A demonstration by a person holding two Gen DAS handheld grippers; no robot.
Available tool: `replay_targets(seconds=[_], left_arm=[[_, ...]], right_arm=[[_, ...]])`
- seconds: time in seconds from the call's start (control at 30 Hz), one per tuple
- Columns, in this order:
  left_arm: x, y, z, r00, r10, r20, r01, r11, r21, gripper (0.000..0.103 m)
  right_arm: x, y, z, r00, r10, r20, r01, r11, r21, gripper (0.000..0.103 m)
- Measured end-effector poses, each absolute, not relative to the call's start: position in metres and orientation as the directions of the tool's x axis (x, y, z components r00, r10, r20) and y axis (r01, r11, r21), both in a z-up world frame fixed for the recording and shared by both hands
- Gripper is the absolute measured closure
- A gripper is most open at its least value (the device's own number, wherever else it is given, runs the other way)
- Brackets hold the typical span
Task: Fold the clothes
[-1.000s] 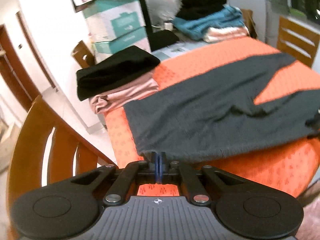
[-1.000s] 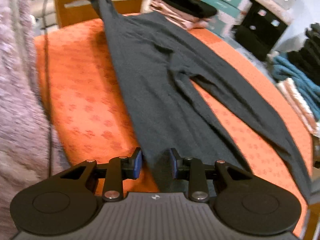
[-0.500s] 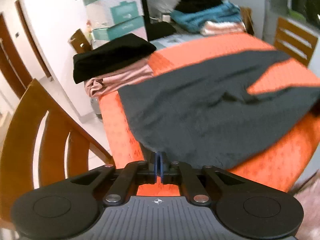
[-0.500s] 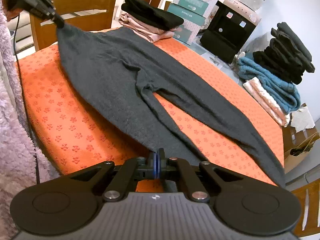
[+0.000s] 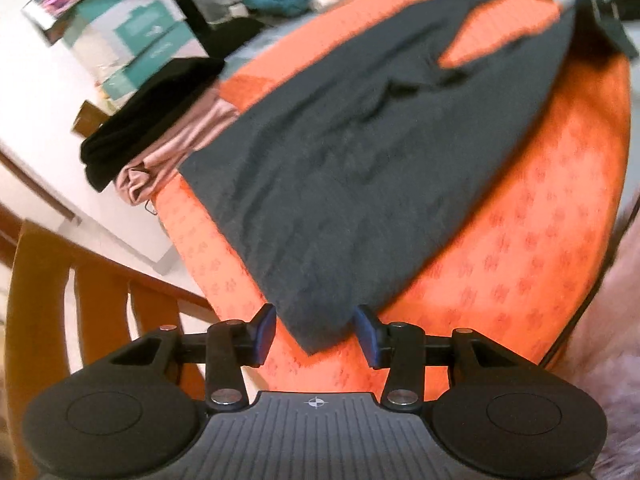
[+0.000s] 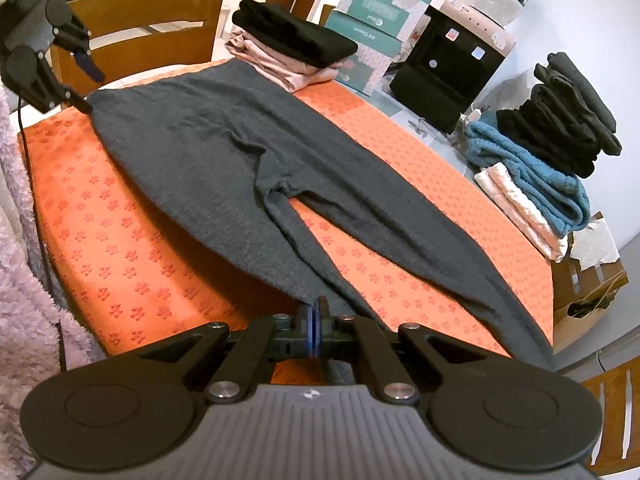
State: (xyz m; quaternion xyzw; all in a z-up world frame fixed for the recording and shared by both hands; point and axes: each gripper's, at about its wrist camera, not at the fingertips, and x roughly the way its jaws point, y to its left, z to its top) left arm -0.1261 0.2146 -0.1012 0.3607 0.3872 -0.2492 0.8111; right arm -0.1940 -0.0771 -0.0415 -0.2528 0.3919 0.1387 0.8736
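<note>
Dark grey pants (image 6: 224,148) lie spread flat on the orange table cover (image 6: 100,240), waist at the far left, legs running to the right. My left gripper (image 5: 316,332) is at the waist corner and its jaws are opening. That corner of the pants (image 5: 320,200) rests between the blue pads (image 5: 266,330) without being pinched. From the right wrist view the left gripper (image 6: 90,86) shows at the upper left by that corner. My right gripper (image 6: 315,314) is shut on the edge of the near leg and holds it slightly raised.
A folded black and pink stack (image 6: 292,48) sits at the far table edge. A pile of dark, blue and pale clothes (image 6: 560,152) lies at the right. Boxes (image 6: 380,8), a black appliance (image 6: 444,68), wooden chairs (image 6: 140,28) and a fluffy pink sleeve (image 6: 24,260) ring the table.
My left gripper sank to the table, rolled, and opened off the waist corner. My right gripper closed on the near leg and rose a little with it.
</note>
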Motion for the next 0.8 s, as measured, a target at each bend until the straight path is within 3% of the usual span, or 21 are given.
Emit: replay_targets(seconds=[0.23, 0.3, 0.43, 0.8], left_arm=[[-0.124, 0.208, -0.107, 0.599, -0.120, -0.792, 0.709, 0.539, 0.454, 0.059], [-0.124, 0.205, -0.107, 0.611, -0.132, -0.781, 0.708, 0.533, 0.463, 0.064], [-0.121, 0.202, -0.107, 0.634, -0.157, -0.757, 0.694, 0.548, 0.468, 0.093], [-0.119, 0.229, -0.057, 0.701, -0.173, -0.692, 0.602, 0.664, 0.443, 0.096]], right_arm=[[-0.185, -0.080, -0.027, 0.677, 0.039, -0.735, -0.412, 0.848, -0.334, 0.101], [-0.180, -0.082, -0.021, 0.686, 0.040, -0.727, -0.401, 0.854, -0.331, 0.101], [-0.172, -0.084, -0.017, 0.695, 0.036, -0.718, -0.396, 0.853, -0.340, 0.101], [-0.185, -0.077, -0.012, 0.631, 0.082, -0.772, -0.452, 0.847, -0.280, 0.101]])
